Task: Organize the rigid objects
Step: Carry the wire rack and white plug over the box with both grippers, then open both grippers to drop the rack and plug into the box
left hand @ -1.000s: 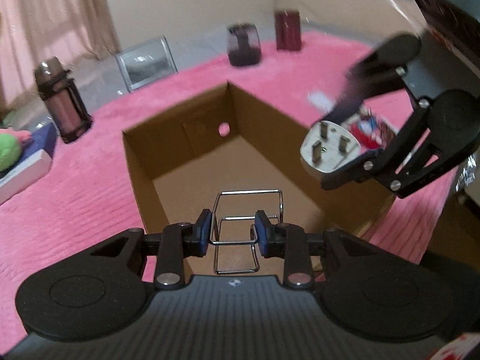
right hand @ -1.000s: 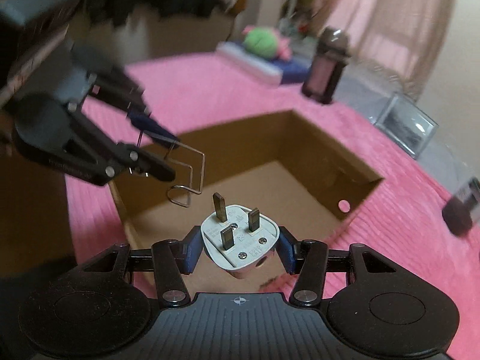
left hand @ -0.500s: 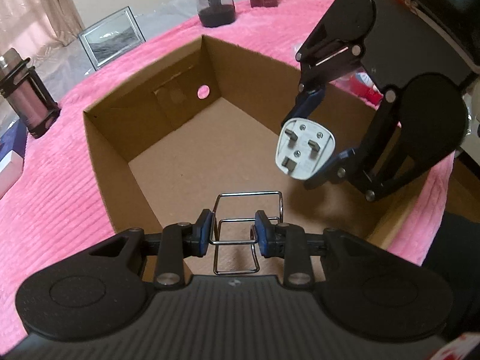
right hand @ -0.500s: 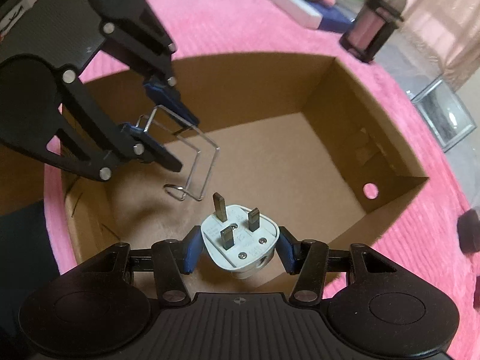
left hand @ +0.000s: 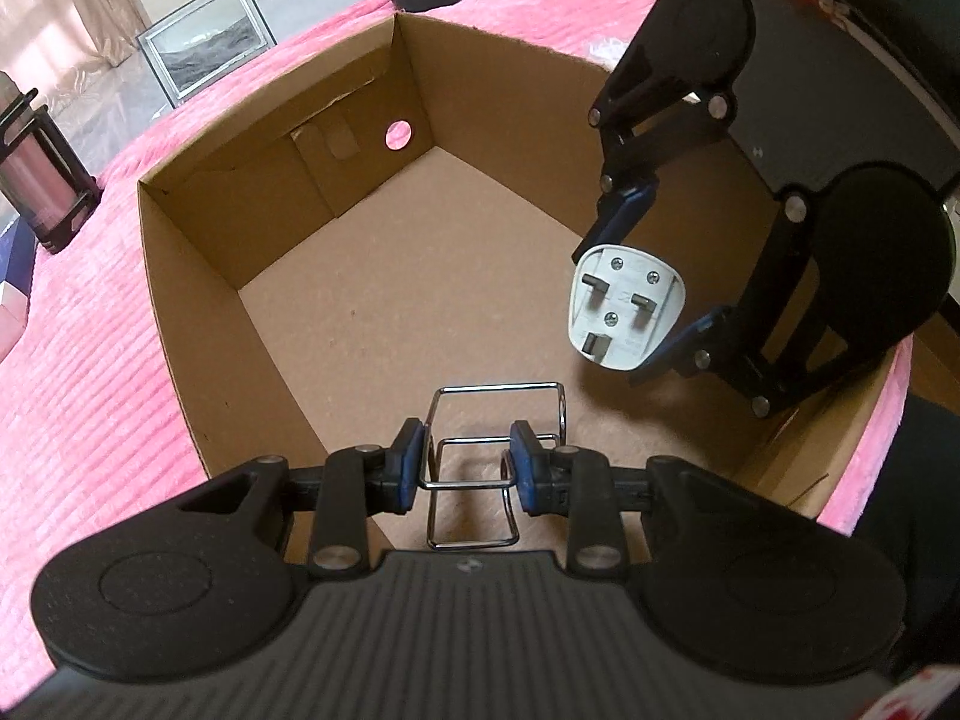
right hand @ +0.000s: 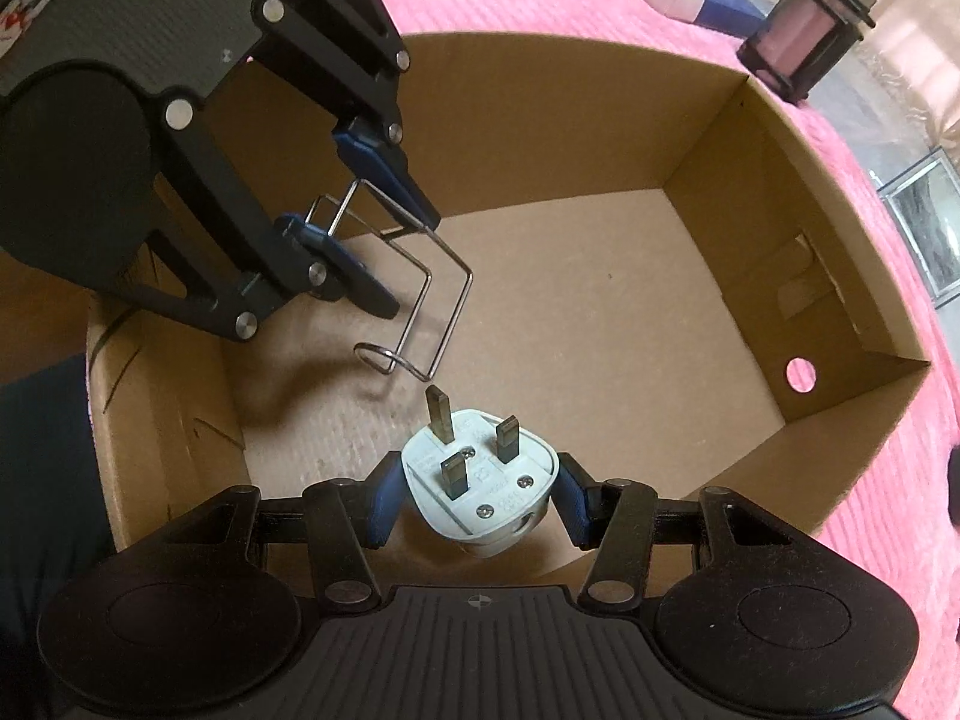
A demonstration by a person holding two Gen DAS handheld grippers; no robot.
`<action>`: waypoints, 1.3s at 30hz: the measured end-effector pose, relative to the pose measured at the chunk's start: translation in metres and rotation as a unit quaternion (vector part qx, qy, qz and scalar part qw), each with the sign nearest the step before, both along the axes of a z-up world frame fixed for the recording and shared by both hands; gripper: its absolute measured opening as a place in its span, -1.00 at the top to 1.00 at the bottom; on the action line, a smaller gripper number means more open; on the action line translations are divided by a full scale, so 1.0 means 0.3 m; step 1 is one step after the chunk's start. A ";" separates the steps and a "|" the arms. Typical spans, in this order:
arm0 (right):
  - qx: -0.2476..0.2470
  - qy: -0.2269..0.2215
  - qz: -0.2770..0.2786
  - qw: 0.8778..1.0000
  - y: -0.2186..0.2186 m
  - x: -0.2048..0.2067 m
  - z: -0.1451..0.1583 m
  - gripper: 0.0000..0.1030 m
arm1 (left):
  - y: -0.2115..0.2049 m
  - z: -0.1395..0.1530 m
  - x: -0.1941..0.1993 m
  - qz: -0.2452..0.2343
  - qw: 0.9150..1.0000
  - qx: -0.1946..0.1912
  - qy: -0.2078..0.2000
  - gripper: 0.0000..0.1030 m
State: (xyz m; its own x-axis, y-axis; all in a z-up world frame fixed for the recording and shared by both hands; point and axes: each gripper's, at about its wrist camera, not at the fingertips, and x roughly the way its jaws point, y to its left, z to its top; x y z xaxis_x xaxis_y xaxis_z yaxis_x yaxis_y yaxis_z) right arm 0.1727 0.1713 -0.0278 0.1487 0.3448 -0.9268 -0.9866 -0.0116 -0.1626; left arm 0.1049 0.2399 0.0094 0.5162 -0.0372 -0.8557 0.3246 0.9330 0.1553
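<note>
Jaws down, clamping wire frame [left hand: 480, 468], plug [right hand: 480, 477].

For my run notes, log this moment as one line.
left claw: shut on wire clip | right claw: shut on white plug | both over cardboard box

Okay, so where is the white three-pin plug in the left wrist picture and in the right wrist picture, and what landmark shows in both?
Left wrist view: the white three-pin plug sits right of centre, clamped in the right gripper above the box floor.
Right wrist view: the plug sits bottom centre, prongs facing away from the camera.
Shared landmark: the round hole in the brown cardboard box wall.
</note>
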 end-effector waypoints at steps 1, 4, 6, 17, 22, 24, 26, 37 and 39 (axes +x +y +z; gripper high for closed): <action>-0.001 0.001 -0.002 1.000 0.001 0.003 -0.004 0.04 | 0.000 -0.002 0.001 0.000 1.000 0.001 0.001 0.49; 0.005 0.001 -0.005 1.000 -0.003 0.004 -0.003 0.04 | 0.002 -0.010 0.003 0.001 1.000 0.000 0.004 0.49; 0.011 0.000 -0.008 1.000 -0.005 0.002 0.005 0.04 | 0.002 -0.014 0.008 0.001 1.000 0.000 0.005 0.49; 0.083 -0.023 -0.039 0.996 -0.059 0.004 0.120 0.04 | 0.005 -0.017 0.011 0.009 1.000 -0.005 0.004 0.42; 0.118 -0.031 -0.064 0.990 -0.104 -0.007 0.162 0.04 | 0.008 0.013 -0.007 0.019 1.000 -0.009 -0.013 0.40; 0.139 -0.030 -0.079 0.987 -0.130 -0.012 0.185 0.04 | 0.007 0.037 -0.022 0.027 0.999 -0.012 -0.028 0.40; 0.163 -0.024 -0.099 0.981 -0.167 -0.019 0.213 0.04 | 0.003 0.070 -0.043 0.035 0.998 -0.021 -0.049 0.40; 0.287 -0.010 -0.220 0.932 -0.478 -0.088 0.381 0.04 | -0.146 0.277 -0.158 0.081 0.979 -0.092 -0.161 0.32; 0.304 -0.016 -0.246 0.920 -0.556 -0.105 0.402 0.04 | -0.191 0.307 -0.174 0.084 0.974 -0.109 -0.178 0.29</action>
State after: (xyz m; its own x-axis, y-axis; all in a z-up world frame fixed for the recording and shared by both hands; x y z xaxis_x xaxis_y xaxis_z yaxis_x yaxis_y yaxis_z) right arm 0.1411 0.0045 0.0928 0.4489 0.6824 -0.5769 -0.8428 0.5378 -0.0197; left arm 0.0528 0.1825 0.1014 0.7934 -0.0878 -0.6023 0.1265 0.9917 0.0221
